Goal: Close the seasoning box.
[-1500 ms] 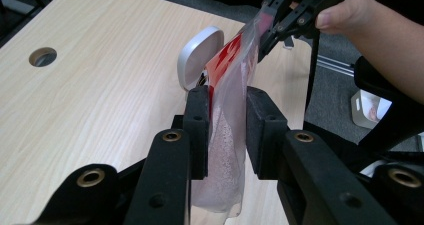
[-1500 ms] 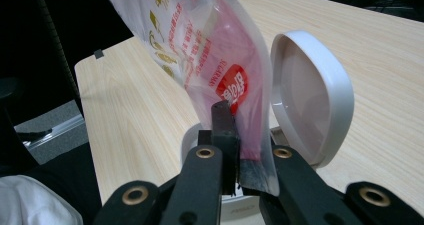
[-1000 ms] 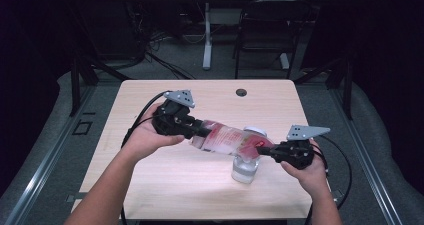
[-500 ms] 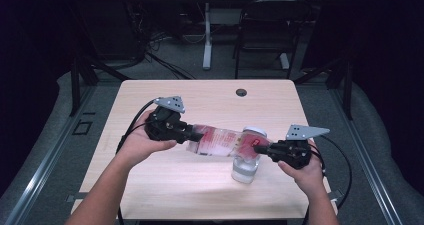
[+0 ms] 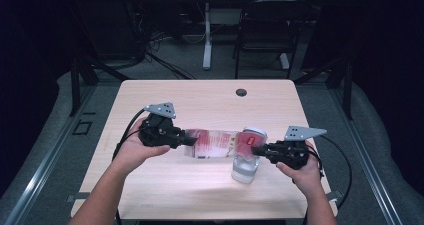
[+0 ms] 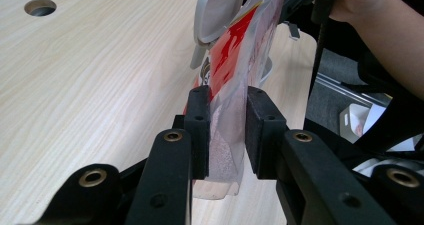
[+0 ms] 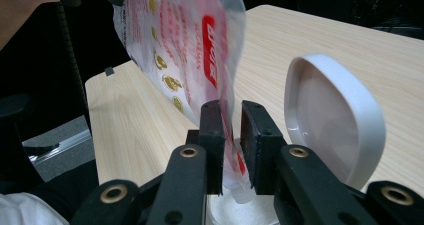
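Observation:
A clear pouch with red print [image 5: 212,144] hangs stretched between my two grippers above the light wooden table [image 5: 200,100]. My left gripper [image 5: 187,137] is shut on the pouch's flat end [image 6: 227,150]. My right gripper [image 5: 256,148] has just been opening its jaws. In the right gripper view the pouch's narrow end [image 7: 231,150] sits between the jaws of the right gripper [image 7: 232,140], with a gap at one pad. Below that end stands a clear container [image 5: 245,169] with its white flip lid [image 7: 332,120] raised.
A round cable hole [image 5: 241,92] lies near the table's far edge. A black chair [image 5: 265,35] and a white desk leg [image 5: 206,40] stand beyond the table. Cables trail from both grippers toward the table's near corners.
My left hand has moved left and down with the pouch, so the pouch lies lower and flatter. The right hand has stayed beside the container.

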Motion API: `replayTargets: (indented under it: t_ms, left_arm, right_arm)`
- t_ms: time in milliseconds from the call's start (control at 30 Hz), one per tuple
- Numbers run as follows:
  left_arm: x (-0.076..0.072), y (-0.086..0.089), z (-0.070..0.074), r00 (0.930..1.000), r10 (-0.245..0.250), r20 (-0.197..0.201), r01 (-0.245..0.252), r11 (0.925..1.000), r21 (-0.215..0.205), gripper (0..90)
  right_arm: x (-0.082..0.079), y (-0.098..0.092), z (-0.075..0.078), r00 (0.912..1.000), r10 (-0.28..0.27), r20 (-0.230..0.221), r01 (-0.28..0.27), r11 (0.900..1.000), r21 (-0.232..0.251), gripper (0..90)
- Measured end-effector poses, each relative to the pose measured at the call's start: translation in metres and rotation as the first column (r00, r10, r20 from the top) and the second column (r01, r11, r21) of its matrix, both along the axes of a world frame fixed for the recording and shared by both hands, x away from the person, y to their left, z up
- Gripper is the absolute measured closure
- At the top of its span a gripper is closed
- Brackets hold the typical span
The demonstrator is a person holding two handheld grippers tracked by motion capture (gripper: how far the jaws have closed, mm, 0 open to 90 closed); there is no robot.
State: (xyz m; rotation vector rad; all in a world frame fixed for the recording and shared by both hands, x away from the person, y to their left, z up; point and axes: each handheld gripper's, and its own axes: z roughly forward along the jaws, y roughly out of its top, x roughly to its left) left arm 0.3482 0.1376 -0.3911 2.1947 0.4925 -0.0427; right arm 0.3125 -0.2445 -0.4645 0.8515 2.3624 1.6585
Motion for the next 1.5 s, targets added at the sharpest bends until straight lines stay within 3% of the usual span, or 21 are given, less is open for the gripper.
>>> replayTargets:
  t_ms: [333, 433, 667, 1233, 1500]
  left_arm:
    - [0.000, 0.013, -0.016, 0.9997, 0.011, -0.023, -0.012, 0.9997, -0.020, 73.8]
    - [-0.001, 0.016, -0.020, 0.9996, 0.014, -0.024, -0.015, 0.9994, -0.030, 73.8]
    - [-0.002, 0.020, -0.028, 0.9993, 0.021, -0.031, -0.022, 0.9992, -0.034, 73.8]
    - [-0.008, 0.033, -0.050, 0.9988, 0.044, -0.021, -0.045, 0.9987, -0.026, 71.9]
    - [-0.010, 0.038, -0.057, 0.9981, 0.059, -0.017, -0.059, 0.9976, -0.035, 71.5]
  right_arm:
    - [0.004, 0.002, -0.008, 0.9991, 0.036, -0.023, -0.036, 0.999, -0.003, 78.9]
    - [0.004, 0.003, -0.008, 0.9986, 0.048, -0.020, -0.048, 0.999, 0.003, 82.8]
    - [0.001, 0.007, -0.004, 0.9981, 0.061, 0.005, -0.061, 0.998, -0.019, 89.2]
    - [-0.004, 0.020, 0.007, 0.9955, 0.085, 0.044, -0.080, 0.993, -0.089, 90.0]
    - [-0.002, 0.025, 0.009, 0.9954, 0.090, 0.033, -0.087, 0.993, -0.078, 90.0]
